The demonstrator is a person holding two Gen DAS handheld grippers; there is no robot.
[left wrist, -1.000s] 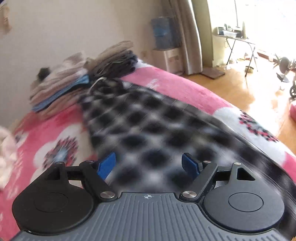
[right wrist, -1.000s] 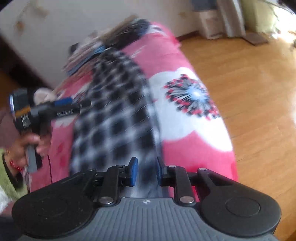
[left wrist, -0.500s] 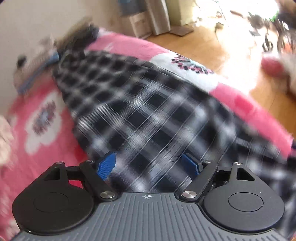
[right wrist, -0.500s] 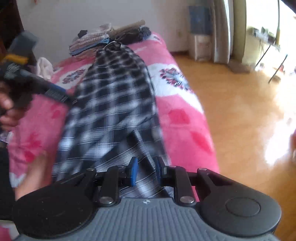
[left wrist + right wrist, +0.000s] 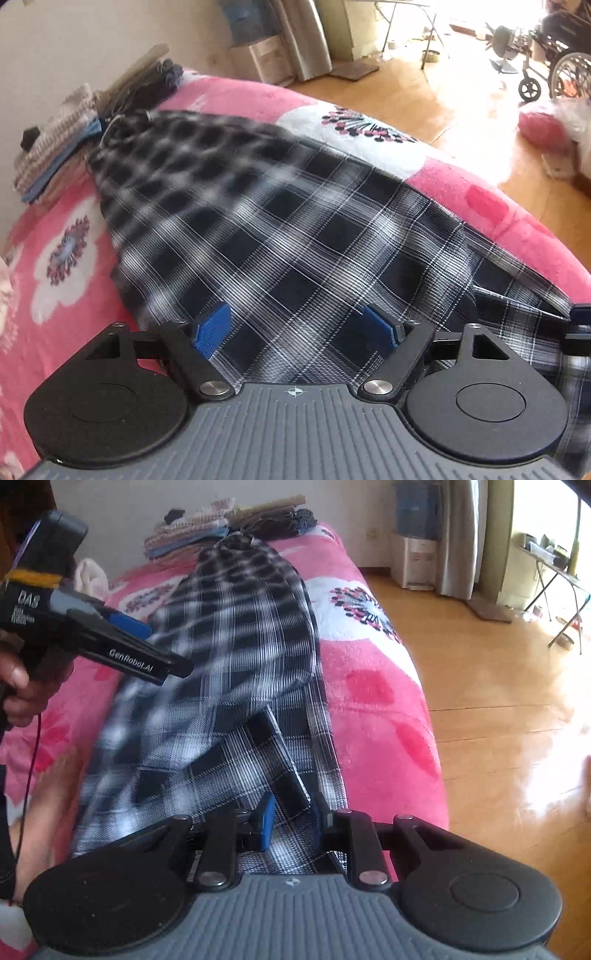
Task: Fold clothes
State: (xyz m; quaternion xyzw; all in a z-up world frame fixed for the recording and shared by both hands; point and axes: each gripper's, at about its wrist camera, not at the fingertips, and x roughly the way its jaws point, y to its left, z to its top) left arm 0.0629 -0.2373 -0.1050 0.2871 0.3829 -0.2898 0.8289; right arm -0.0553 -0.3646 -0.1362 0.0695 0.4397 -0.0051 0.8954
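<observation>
On the left wrist view, plaid shirt (image 5: 295, 229) lies spread on the pink bed (image 5: 480, 184), collar toward 11 o'clock by the folded pile (image 5: 55, 155). Left hand-held gripper (image 5: 297, 328) gapes wide, cloth between the pads, none pinched. Right wrist view: right hand-held gripper (image 5: 291, 821) nearly closed, clenched on a bunched shirt edge at 6 o'clock. Fabric looks light, limp, slidey; I'd take hems or corners, not the middle.
</observation>
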